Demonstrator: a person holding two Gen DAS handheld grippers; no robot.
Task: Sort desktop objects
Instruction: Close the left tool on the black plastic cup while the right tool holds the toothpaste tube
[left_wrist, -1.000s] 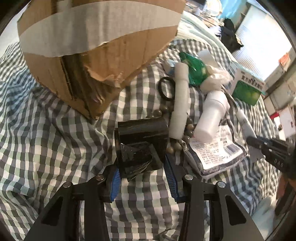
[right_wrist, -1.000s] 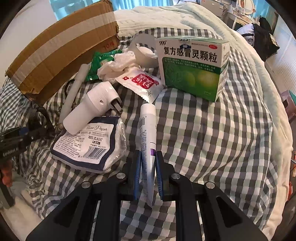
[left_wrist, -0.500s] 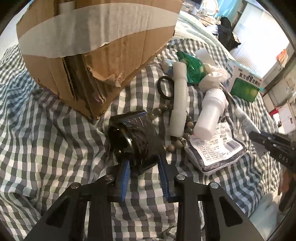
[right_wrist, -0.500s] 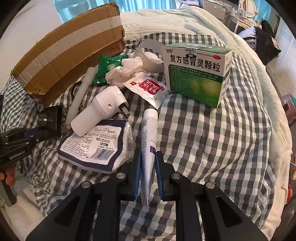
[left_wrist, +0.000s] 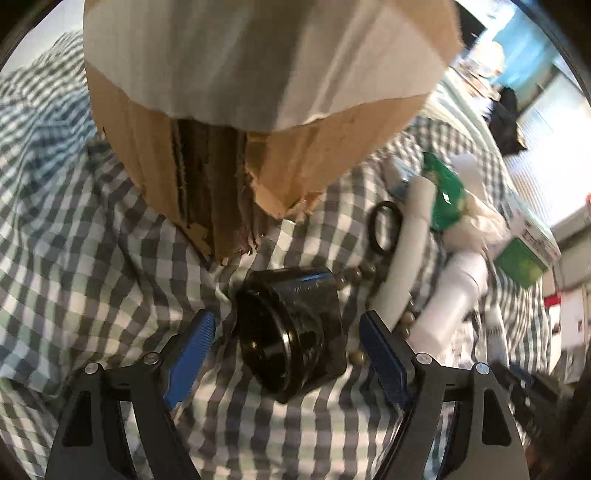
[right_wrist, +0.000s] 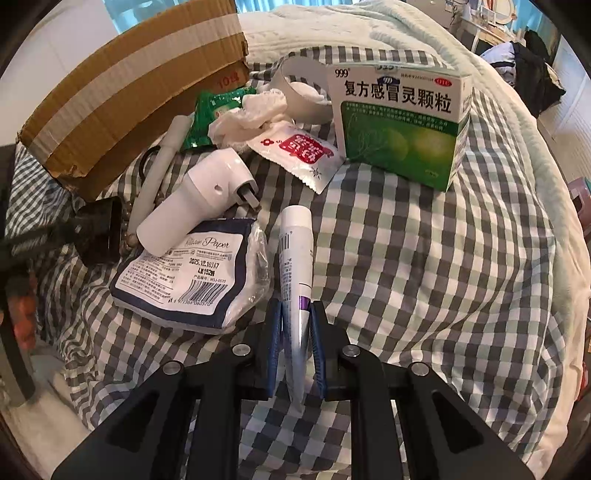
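My left gripper jaws opening around the black jar, pads clear, cardboard box close ahead, right gripper pinching the tube, its tail hidden

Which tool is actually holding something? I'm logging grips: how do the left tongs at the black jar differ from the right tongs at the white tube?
The left tongs stand wide and are opening, pads clear of the black jar; the right tongs are clamped on the white tube. The jar lies on its side on the checked cloth; the tube is pinched at its flat tail. Both tongs point down at the cloth.
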